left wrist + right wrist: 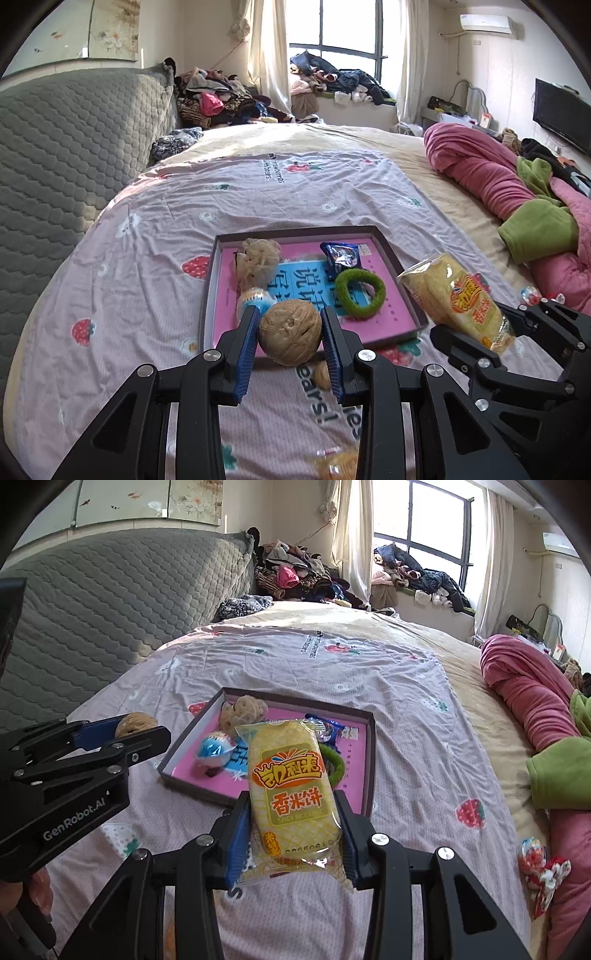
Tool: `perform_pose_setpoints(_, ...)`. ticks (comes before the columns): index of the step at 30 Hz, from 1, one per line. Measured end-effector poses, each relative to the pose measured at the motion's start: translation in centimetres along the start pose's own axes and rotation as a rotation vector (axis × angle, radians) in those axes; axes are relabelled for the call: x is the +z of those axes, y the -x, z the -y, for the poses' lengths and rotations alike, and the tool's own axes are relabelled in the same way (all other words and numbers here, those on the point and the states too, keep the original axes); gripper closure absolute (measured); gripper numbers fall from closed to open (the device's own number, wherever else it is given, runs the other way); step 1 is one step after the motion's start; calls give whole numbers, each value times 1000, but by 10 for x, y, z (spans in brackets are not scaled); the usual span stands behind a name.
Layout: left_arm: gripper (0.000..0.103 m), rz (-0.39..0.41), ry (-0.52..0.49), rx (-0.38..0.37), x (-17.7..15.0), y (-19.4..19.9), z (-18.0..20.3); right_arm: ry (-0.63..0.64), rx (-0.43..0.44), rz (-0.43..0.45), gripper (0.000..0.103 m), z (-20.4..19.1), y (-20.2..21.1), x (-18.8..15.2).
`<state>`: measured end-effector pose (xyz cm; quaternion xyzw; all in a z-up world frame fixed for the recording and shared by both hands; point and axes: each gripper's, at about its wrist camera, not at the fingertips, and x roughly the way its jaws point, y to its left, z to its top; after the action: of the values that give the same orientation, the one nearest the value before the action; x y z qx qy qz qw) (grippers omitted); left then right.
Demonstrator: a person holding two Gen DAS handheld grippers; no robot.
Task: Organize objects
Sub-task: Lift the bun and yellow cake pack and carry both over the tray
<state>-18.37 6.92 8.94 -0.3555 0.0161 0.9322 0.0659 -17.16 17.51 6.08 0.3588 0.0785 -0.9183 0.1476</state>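
Note:
My left gripper is shut on a brown walnut and holds it above the near edge of a shallow dark box with a pink floor. My right gripper is shut on a yellow rice-cracker packet, held just before the box. The packet and right gripper also show at right in the left wrist view. In the box lie a beige mesh puff, a blue snack packet, a green fuzzy ring and a blue-white ball.
The box sits on a pink strawberry-print sheet on a bed. A second walnut and a yellow packet lie near me. Red wrapped sweets lie at right by a pink and green quilt. A grey headboard is left.

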Motion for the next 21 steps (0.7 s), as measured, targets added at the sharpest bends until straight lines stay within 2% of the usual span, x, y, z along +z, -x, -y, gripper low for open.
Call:
perform_pose_setpoints(8, 68, -30, -4, -6, 11, -50, 5, -25, -5, -13, 61, 24, -33, 12)
perform_pose_setpoints(21, 68, -87, -1, -13, 14, -138, 12, -76, -21, -68, 61, 59, -114, 18)
